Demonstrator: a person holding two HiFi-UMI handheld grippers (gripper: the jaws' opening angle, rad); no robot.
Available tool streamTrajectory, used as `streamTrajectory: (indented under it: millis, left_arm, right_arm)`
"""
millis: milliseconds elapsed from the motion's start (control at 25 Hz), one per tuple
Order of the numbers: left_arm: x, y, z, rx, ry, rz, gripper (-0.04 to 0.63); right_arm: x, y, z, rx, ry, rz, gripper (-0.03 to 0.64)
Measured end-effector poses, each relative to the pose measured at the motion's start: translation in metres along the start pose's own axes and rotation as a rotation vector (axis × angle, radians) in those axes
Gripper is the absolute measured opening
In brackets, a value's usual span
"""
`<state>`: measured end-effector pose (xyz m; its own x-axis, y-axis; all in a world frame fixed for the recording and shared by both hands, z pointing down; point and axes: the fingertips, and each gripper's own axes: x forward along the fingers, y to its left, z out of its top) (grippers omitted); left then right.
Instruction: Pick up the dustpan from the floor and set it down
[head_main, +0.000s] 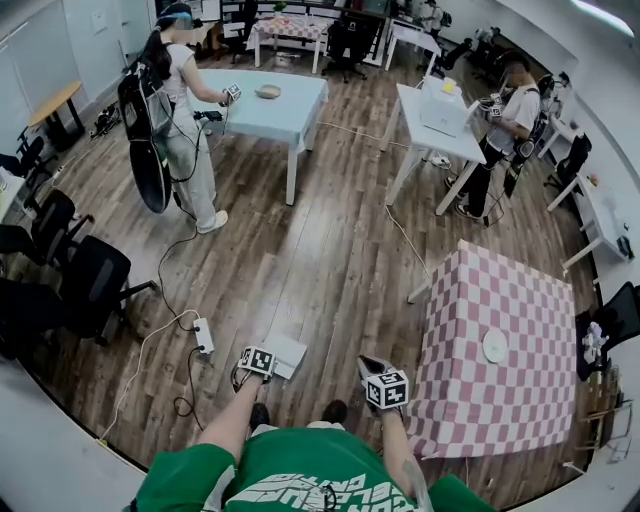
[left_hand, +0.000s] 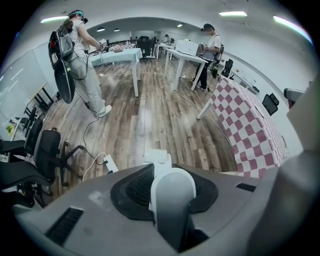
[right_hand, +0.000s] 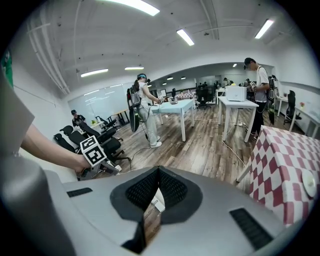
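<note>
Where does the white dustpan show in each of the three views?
Head view: the white plastic dustpan shows bottom centre, just left of the middle.
Left gripper view: its handle stands between the jaws, bottom centre.
Right gripper view: only a white sliver through the jaw gap, possibly it.
Shared landmark: the pink-and-white checked table, at right in all three.
</note>
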<state>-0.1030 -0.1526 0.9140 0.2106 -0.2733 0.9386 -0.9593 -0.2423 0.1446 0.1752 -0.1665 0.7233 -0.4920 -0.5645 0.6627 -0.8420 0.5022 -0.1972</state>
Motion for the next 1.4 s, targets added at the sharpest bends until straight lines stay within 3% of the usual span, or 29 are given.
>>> streamTrajectory:
  millis: [640, 1400]
  left_arm:
    - [0.022, 0.011, -0.008, 0.003, 0.059, 0.006, 0.107]
    - [0.028, 0.011, -0.012, 0.046, 0.042, 0.018, 0.107]
  right_arm:
    - [0.055, 0.02, -0.017, -0.065, 0.124, 0.066, 0.008]
    - [0.071, 0.035, -0.052, -0.057, 0.199, 0.103, 0.008]
